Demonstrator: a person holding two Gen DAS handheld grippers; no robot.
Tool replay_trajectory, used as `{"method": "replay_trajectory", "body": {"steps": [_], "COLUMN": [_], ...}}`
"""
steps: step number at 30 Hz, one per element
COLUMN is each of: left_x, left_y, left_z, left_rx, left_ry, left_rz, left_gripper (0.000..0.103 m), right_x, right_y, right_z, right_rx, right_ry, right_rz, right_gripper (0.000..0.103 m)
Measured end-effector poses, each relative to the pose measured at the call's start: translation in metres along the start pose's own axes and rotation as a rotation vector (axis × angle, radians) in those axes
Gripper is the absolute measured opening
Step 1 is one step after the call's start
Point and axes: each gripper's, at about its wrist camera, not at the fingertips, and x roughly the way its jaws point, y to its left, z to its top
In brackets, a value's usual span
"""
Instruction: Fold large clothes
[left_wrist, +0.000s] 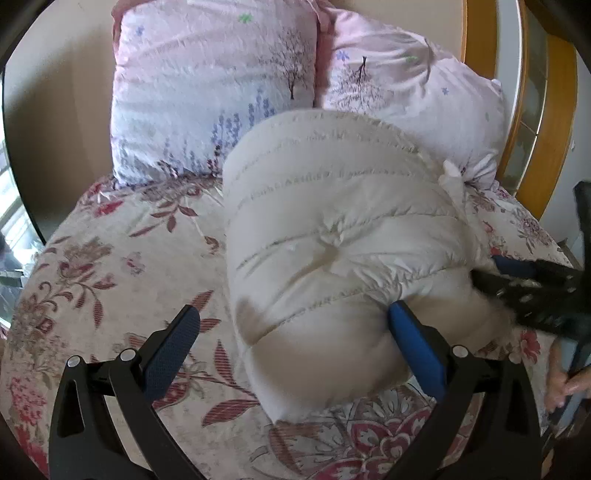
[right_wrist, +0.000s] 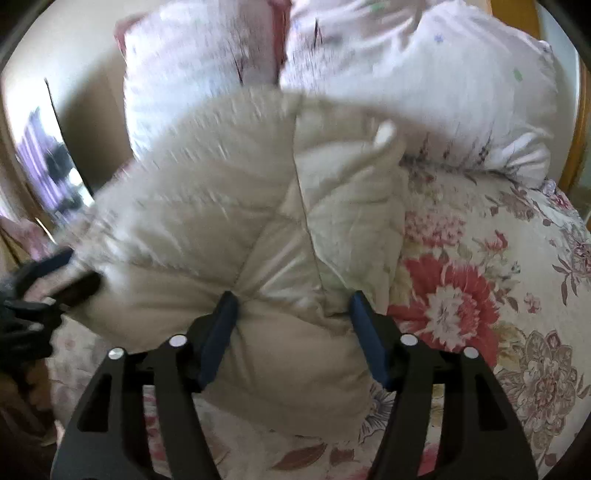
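Note:
A cream quilted puffer jacket lies bundled into a thick roll on the bed, its far end against the pillows. My left gripper is open wide at the roll's near end: its right finger touches the jacket's side and its left finger stands apart over the bedspread. My right gripper straddles a puffy fold of the jacket from the other side, open, with the fabric bulging between its blue pads. Each gripper shows in the other's view, the right gripper at the right and the left gripper at the left.
The floral bedspread covers the bed. Two pink flowered pillows lean on the beige wall at the head. A wooden frame stands at the far right. A hand shows at the right edge.

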Motion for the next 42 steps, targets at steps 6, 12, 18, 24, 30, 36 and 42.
{"method": "replay_trajectory", "body": {"steps": [6, 12, 18, 24, 30, 36, 42], "left_x": [-0.023, -0.041, -0.045, -0.034, -0.032, -0.030, -0.025], "left_y": [0.003, 0.010, 0.012, 0.000, -0.005, -0.004, -0.004], "left_z": [-0.009, -0.030, -0.046, -0.056, -0.060, -0.060, -0.060], "left_rx": [-0.018, -0.056, -0.076, -0.036, -0.029, -0.036, -0.038], "left_ry": [-0.097, -0.083, 0.008, 0.142, 0.193, 0.204, 0.216], "left_rz": [0.002, 0.014, 0.022, 0.091, 0.101, 0.098, 0.101], "left_gripper": [0.102, 0.102, 0.102, 0.102, 0.102, 0.102, 0.102], "right_x": [-0.038, -0.073, -0.075, -0.060, -0.057, -0.048, -0.042], "right_y": [0.001, 0.010, 0.017, 0.031, 0.034, 0.032, 0.034], "right_z": [0.000, -0.013, -0.039, -0.059, -0.063, -0.069, -0.072], "right_rx": [0.043, 0.046, 0.089, 0.048, 0.042, 0.058, 0.059], "right_ry": [-0.128, -0.199, -0.116, 0.002, 0.048, 0.096, 0.117], "right_rz": [0.005, -0.108, -0.076, -0.098, -0.112, -0.107, -0.106], "right_gripper": [0.099, 0.101, 0.101, 0.101, 0.101, 0.101, 0.101]}}
